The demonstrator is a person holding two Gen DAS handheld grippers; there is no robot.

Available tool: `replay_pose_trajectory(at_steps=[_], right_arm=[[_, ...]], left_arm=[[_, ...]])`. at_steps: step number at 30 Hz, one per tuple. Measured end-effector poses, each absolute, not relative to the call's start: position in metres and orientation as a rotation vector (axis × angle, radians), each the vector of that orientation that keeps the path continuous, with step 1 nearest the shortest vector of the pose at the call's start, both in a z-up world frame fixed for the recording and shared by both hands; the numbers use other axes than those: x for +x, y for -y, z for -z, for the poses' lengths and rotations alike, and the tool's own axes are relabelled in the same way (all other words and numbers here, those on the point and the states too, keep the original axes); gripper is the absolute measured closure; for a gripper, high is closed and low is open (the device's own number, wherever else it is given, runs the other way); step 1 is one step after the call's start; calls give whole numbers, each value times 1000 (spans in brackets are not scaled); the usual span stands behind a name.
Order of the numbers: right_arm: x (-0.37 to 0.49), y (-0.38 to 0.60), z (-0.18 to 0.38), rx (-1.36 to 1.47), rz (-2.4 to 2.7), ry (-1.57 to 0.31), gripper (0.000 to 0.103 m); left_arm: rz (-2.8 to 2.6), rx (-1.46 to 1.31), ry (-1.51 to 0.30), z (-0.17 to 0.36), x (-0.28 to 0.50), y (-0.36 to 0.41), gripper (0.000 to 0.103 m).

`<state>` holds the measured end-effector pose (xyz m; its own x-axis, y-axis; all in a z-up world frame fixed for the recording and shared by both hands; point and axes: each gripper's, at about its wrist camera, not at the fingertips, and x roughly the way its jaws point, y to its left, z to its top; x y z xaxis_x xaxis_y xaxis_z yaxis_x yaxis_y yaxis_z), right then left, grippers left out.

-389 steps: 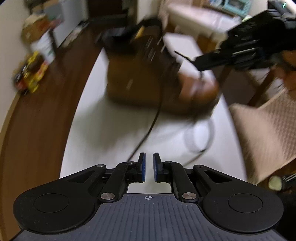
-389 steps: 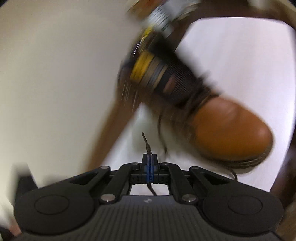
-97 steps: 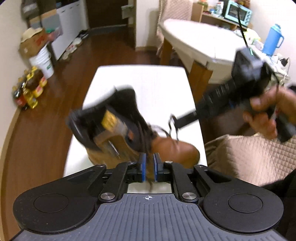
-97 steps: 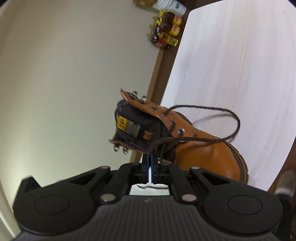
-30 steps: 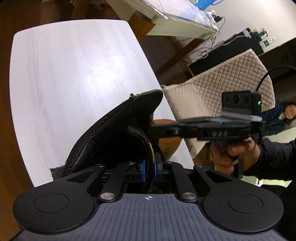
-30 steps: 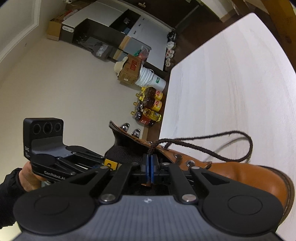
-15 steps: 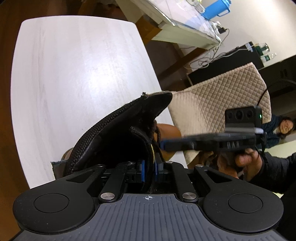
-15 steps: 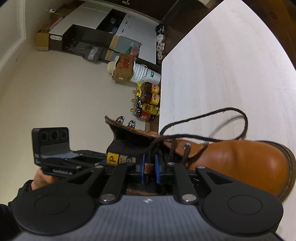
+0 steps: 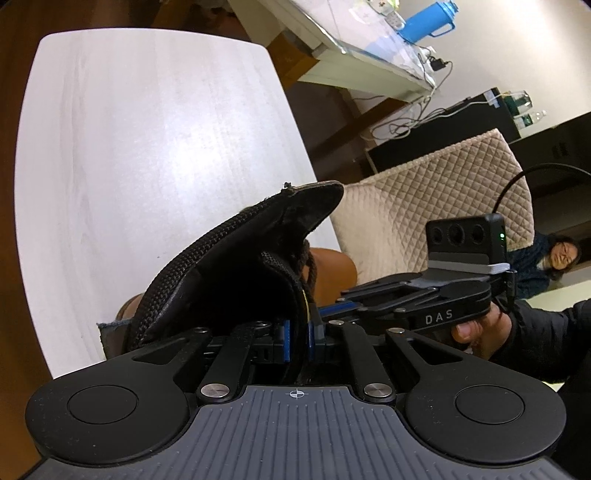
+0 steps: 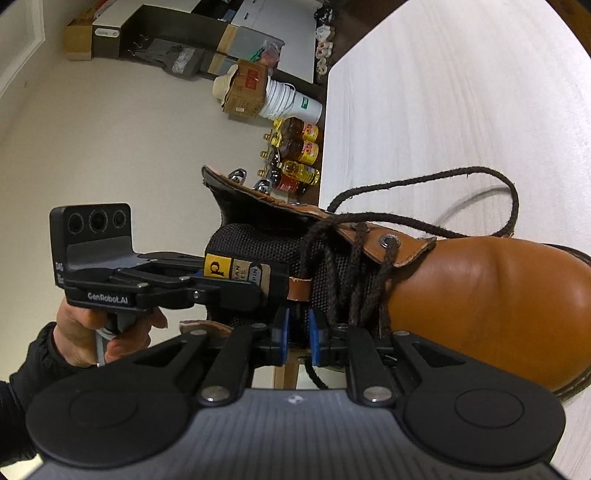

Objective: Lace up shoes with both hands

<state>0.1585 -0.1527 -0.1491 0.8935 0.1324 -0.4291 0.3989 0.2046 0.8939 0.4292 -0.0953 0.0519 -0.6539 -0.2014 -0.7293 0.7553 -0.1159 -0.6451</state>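
A tan leather boot [image 10: 480,295] lies on its side on the white table [image 10: 461,92], toe to the right. Its dark brown lace [image 10: 509,199] crosses the lower eyelets and loops out over the table. My left gripper [image 9: 298,339] has its jaws closing on the black mesh tongue [image 9: 240,266], which sits between the pads; in the right wrist view the left gripper [image 10: 201,275] holds the tongue by its yellow label. My right gripper [image 10: 298,336] stands open close against the tongue's side below the leather tab, gripping nothing. It comes in from the right as the right gripper [image 9: 328,308].
A quilted beige chair [image 9: 424,199] stands right beside the table's edge. Behind it are a second table with a blue jug [image 9: 424,18] and a seated person [image 9: 554,262]. Oil bottles [image 10: 295,155], a bucket and a box [image 10: 251,88] stand on the floor by the wall.
My right gripper let go of the lace, opened, and moved in against the boot's tongue. The left gripper stayed on the tongue; the boot barely shifted.
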Motion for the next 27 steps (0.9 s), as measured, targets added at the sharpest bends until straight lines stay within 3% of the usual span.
replay_pose_trajectory(at_steps=[2,4,8,18,22,27], right_arm=[[156,156,155,1378,167,-459,89],[153,158,160,1390,156,-452,101],[148,159,152,1343,131,-463,102],[121,139,125,1331,84,-541,101],[127,146,136,1379,159,-488,92],[127,149,139,1343,183,-482,92]], left_arm=[[1846,631,-1490,-52,429,95,95],[1849,625,-1495,-51,429,95,95],[1849,624,-1494,-52,428,96,95],[1850,614,-1477,-51,428,94,94],[1849,616,-1476,-51,428,94,93],[1849,599,-1520,-47,430,99,94]])
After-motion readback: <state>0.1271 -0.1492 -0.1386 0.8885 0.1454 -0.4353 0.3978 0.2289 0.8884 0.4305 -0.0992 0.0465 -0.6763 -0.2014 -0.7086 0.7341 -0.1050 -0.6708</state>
